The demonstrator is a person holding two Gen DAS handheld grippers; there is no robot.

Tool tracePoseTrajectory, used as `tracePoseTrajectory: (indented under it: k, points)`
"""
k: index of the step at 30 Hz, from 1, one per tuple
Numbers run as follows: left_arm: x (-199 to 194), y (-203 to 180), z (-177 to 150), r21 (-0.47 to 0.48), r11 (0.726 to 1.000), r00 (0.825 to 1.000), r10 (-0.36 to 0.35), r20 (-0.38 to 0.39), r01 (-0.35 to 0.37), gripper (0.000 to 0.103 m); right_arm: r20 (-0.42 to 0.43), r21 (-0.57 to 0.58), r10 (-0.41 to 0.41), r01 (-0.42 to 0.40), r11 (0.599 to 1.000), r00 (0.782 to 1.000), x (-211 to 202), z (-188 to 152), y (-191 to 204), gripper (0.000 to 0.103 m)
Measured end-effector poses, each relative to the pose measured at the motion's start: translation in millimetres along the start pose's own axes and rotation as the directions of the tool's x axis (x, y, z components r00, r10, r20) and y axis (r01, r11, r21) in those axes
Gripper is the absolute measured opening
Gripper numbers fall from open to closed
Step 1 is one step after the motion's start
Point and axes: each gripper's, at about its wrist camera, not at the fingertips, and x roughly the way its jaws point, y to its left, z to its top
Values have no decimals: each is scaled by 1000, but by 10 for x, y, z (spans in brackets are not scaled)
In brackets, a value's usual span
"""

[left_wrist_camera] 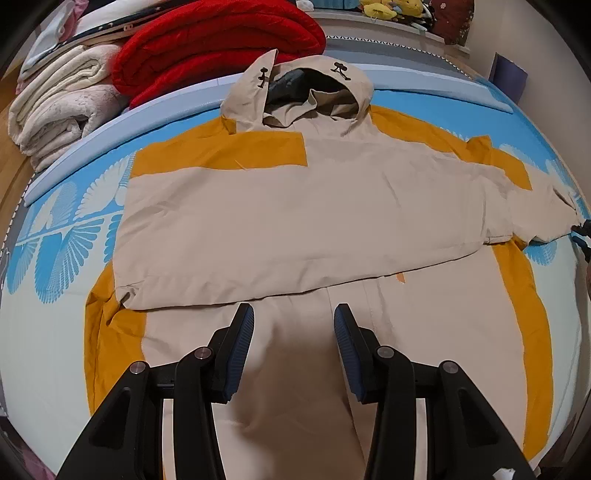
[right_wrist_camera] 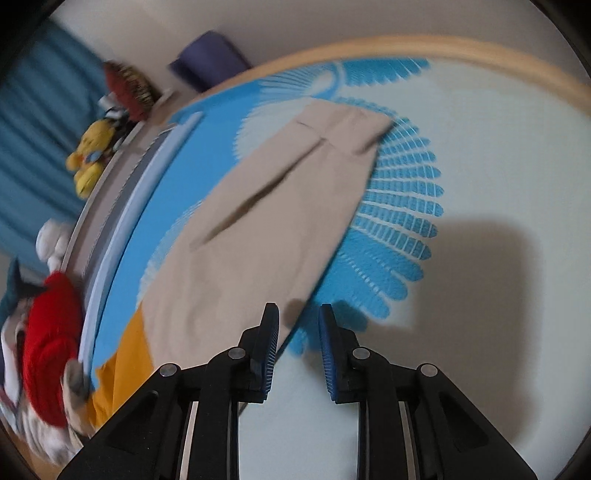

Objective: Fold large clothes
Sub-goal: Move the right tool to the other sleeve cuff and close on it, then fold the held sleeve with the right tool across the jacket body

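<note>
Beige fabric fills most of the left wrist view: a hooded jacket [left_wrist_camera: 306,206] in beige with mustard-yellow panels lies spread flat on the bed [left_wrist_camera: 59,229], hood at the far end, one sleeve folded across the chest from the right side of the frame. The left gripper [left_wrist_camera: 293,317] hangs over the lower body of the jacket, just short of the folded sleeve's near edge. Its jaws stand partly apart with only flat cloth showing in the gap below; neither blue pad [left_wrist_camera: 243,332] presses on anything, so it holds nothing. The bed wears a sheet printed with blue feathery fans on white and a solid blue band near the head. Past the hood, a red blanket [left_wrist_camera: 218,48] is piled beside folded cream blankets [left_wrist_camera: 59,110], and yellow plush toys [left_wrist_camera: 384,7] sit on a ledge at the back.

Seen from the right wrist, the frame is tilted and smeared with motion. The jacket's other sleeve [right_wrist_camera: 266,229] stretches away from the right gripper [right_wrist_camera: 294,314], cuff at the far end near the wooden bed edge [right_wrist_camera: 443,44]. The sleeve's near edge lies just beside the left-hand finger, not between the two. The jaws stand narrow, with printed sheet visible through the gap, and grip nothing. A shadow falls on the white sheet to the right. Along the left of the frame run the blue band, the red blanket, a yellow plush toy [right_wrist_camera: 88,158] and a teal curtain [right_wrist_camera: 33,122].
</note>
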Motion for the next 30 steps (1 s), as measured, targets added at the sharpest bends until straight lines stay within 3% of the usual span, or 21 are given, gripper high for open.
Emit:
tracePoseTrajectory:
  k: [7,12,14,15,17,20,23,27,30]
  points:
    - [101,19,29,-7,1000,1000,8,-17,-8,41,22,80,44,-45,996,999,217,201,-71,25]
    - [106,13,53,0,1000,1000,3,-11,-3,41,51,77,2,-6,997,999,267,243,40,25]
    - [104,36,59,-6,1000,1000,4,-10,-4,41,61,62,-31,27,998,998,261,249,106,18]
    - [97,50,62,-12,1000,1000,3,-10,-4,41,68,54,-46,43,998,997,253,255,133,7]
    - [72,73,72,-21,1000,1000,-1,-5,1,41,108,24,-75,73,997,991,175,254,266,5]
    - [0,134,86,-34,999,1000,-10,8,10,41,205,-69,-109,125,990,973,-59,201,656,3]
    - [-90,232,109,-53,998,999,-22,24,23,41,293,-215,-94,161,963,951,-401,42,1231,3]
    - [-225,441,120,-102,994,998,-34,45,38,41,368,-428,0,170,888,930,-944,-373,2176,3]
    - [-351,594,114,-129,990,997,-47,65,55,41,372,-564,103,137,814,923,-1295,-816,2832,3]
